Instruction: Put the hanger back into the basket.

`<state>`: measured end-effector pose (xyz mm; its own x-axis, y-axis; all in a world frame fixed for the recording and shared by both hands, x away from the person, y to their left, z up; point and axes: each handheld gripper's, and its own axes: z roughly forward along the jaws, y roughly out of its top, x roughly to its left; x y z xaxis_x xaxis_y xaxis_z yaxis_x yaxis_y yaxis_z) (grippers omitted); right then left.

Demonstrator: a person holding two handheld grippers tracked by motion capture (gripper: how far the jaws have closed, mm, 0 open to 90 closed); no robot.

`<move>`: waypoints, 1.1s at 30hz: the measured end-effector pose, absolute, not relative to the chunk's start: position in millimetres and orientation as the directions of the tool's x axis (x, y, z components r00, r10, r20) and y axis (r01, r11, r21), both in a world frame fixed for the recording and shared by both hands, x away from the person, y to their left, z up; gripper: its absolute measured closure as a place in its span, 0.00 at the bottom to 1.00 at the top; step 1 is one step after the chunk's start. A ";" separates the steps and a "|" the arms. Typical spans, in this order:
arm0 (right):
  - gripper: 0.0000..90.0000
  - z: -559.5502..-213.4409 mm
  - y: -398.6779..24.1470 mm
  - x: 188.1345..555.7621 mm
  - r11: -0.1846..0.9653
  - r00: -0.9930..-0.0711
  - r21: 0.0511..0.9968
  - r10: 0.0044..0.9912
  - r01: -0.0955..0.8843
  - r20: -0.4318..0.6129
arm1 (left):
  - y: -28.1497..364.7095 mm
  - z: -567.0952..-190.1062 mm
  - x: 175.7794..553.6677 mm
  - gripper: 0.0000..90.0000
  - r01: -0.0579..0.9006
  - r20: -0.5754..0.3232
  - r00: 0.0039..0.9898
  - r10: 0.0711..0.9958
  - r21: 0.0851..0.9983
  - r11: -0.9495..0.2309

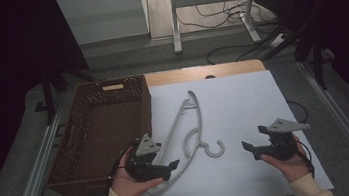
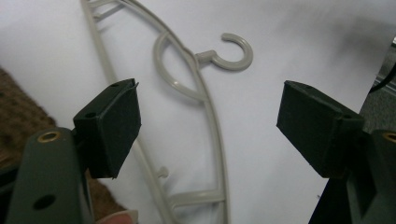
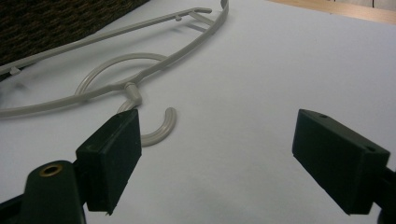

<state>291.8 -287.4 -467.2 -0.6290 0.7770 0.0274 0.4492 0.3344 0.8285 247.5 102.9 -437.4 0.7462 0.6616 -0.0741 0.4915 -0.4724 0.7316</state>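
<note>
A pale grey plastic hanger (image 1: 199, 115) lies flat on the white table top (image 1: 236, 105), its hook (image 1: 215, 151) pointing towards the right. My left gripper (image 1: 165, 157) is held open just above the hanger's near arm, beside the basket. In the left gripper view the open gripper (image 2: 215, 116) straddles the hanger's arm (image 2: 215, 128) with nothing between the jaws, and the hook (image 2: 247, 53) lies beyond. My right gripper (image 1: 253, 137) is open over bare table to the right of the hook. From the right gripper (image 3: 215, 154), the hanger (image 3: 187, 51) lies ahead and to the left.
A brown woven basket (image 1: 144, 109) stands on the table's left side, close to the hanger; it also appears as a dark basket (image 3: 56, 18) and as a brown basket corner (image 2: 18, 121). Bare white surface spreads to the right. Metal frame legs (image 1: 175, 22) and cables lie on the floor behind.
</note>
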 end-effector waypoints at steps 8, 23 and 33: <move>0.18 -467.9 -288.4 291.8 0.335 -0.627 0.827 0.779 0.451 0.027 | 84.9 -445.3 256.9 0.25 0.503 -0.076 0.760 0.646 0.697 -0.510; 0.18 -467.8 -287.2 291.2 0.342 -0.629 0.826 0.777 0.449 0.021 | 65.0 -451.2 256.8 0.25 0.503 -0.062 0.770 0.634 0.671 -0.545; 0.18 -467.9 -287.5 291.1 0.343 -0.629 0.825 0.777 0.450 0.020 | 54.8 -457.1 259.0 0.25 0.508 -0.068 0.777 0.626 0.655 -0.559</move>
<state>291.1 -287.5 -467.9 -0.6287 0.7774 0.0201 0.4499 0.3426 0.8247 259.0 54.8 -457.1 0.7770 0.6259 -0.0677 0.5076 -0.5592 0.6555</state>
